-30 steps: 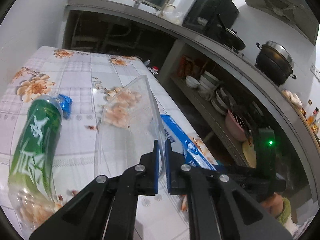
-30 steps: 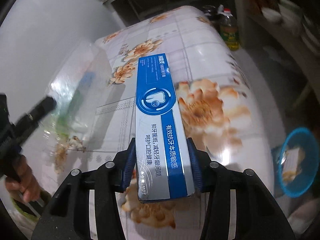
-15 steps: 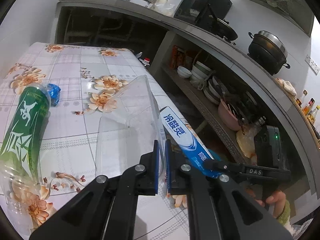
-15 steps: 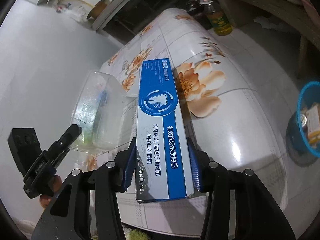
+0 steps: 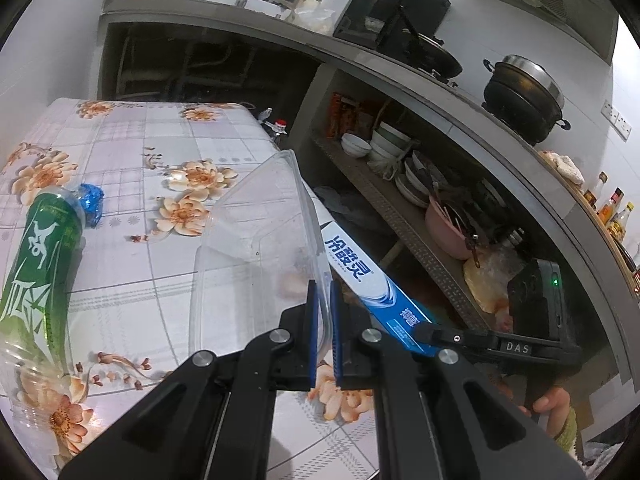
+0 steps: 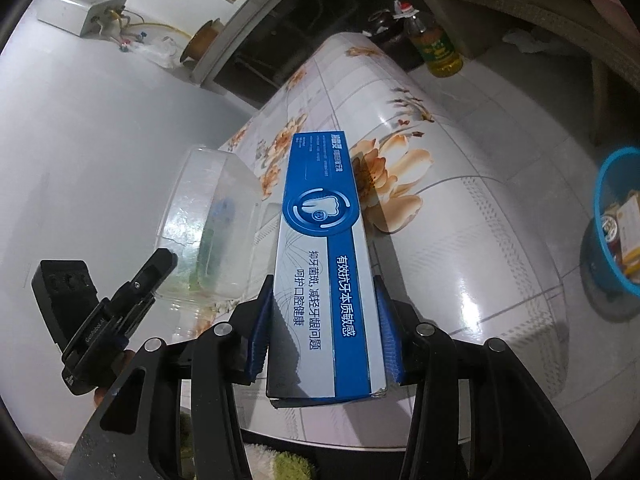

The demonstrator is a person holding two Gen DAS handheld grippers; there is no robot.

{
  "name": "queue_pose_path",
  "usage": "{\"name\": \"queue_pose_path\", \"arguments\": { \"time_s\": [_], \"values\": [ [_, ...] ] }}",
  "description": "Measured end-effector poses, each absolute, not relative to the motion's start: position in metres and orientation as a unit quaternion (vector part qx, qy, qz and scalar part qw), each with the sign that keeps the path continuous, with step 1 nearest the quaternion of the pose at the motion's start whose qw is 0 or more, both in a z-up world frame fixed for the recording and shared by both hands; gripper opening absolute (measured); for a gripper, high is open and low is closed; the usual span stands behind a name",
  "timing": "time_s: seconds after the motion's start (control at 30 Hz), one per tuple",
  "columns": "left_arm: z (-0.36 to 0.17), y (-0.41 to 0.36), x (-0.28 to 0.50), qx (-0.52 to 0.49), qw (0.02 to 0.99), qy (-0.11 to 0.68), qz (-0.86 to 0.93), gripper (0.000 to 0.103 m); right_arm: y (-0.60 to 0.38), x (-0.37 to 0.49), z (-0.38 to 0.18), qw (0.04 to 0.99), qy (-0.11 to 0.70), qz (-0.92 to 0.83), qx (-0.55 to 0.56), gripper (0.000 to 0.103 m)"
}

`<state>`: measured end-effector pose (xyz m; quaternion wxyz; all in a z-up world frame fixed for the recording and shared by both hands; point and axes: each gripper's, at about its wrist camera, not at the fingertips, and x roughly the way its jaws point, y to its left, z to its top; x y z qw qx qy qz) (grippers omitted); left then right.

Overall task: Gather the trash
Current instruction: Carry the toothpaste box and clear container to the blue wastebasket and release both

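we are pinching the rim of a clear plastic food container (image 5: 256, 248) in our left gripper (image 5: 324, 336), lifting it above the flowered tablecloth (image 5: 132, 152). our right gripper (image 6: 324, 328) is clamping a long blue and white toothpaste box (image 6: 324, 248). a green-labelled plastic bottle (image 5: 40, 264) is lying on the table.

My right tongs (image 5: 426, 330) read "DAS" on a white strip. The blue-and-white cardboard toothpaste box (image 6: 326, 264) reads "有效抗牙本质敏感". The green-labelled plastic bottle (image 5: 38, 272): white characters, unreadable.
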<state>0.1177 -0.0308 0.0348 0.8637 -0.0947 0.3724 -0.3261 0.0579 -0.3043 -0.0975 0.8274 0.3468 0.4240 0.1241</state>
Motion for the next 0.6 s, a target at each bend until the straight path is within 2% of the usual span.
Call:
{"name": "queue_pose_path", "arguments": {
  "time_s": [0.6],
  "values": [
    [0.039, -0.094, 0.111, -0.07, 0.841, 0.38, -0.379, 0.005, -0.352, 0.028, -0.102, 0.826, 0.388, 0.105, 0.397, 0.043]
  ]
}}
